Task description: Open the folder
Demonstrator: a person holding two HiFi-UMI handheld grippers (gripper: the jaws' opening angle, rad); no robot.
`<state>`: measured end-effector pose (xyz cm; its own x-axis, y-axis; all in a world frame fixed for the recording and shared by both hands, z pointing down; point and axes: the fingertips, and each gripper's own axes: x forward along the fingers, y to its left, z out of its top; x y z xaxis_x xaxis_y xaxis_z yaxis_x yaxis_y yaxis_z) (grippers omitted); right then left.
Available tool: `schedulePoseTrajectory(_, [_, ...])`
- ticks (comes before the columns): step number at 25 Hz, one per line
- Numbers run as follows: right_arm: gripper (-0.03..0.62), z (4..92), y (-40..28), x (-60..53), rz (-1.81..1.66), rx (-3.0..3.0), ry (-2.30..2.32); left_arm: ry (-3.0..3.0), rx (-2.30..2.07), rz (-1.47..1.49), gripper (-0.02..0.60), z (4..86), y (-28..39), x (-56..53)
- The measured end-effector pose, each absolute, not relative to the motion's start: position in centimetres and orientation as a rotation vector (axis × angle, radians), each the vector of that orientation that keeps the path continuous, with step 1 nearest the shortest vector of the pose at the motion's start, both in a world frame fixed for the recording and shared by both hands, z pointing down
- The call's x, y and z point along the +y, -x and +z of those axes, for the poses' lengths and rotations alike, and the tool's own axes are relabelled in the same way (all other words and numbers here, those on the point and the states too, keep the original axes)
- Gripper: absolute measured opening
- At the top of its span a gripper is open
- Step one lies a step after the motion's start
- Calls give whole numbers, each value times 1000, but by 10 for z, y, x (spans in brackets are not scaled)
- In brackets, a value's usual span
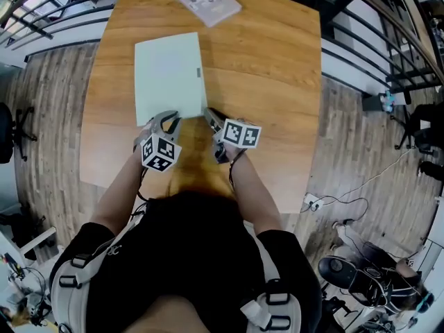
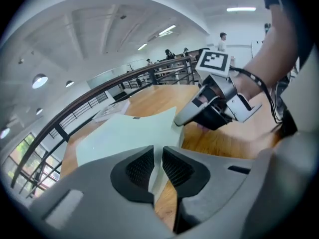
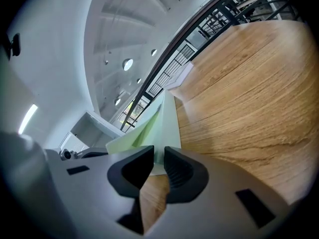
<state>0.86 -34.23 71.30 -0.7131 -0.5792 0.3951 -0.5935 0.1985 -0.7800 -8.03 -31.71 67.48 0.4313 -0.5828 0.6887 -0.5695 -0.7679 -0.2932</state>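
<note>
Both forearms (image 1: 122,182) forward, left hand-held gripper (image 1: 168,121), right hand-held gripper (image 1: 211,116) pinching folder (image 1: 166,75)

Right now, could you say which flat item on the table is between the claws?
The pale green folder: left claw and right claw each clamp its near edge. The printed booklet lies farther away.

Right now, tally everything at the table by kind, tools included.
pale green folder: 1
printed booklet: 1
tools: 2, the left tool and the right tool, both at the folder's near edge
Total: 4
</note>
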Motion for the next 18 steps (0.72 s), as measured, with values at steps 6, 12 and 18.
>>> schedulePoseTrajectory(6, [67, 713, -2, -335, 1524, -2403, -1181, 2744, 1246, -1074, 49, 635, 99, -314])
schedulePoseTrajectory(12, [69, 715, -8, -336, 1458, -2362, -1241, 2673, 1439, -926, 32, 591, 133, -312])
schedulePoseTrajectory(18, [69, 715, -9, -336, 1394, -2317, -1272, 2526, 1681, -852, 9, 561, 193, -302])
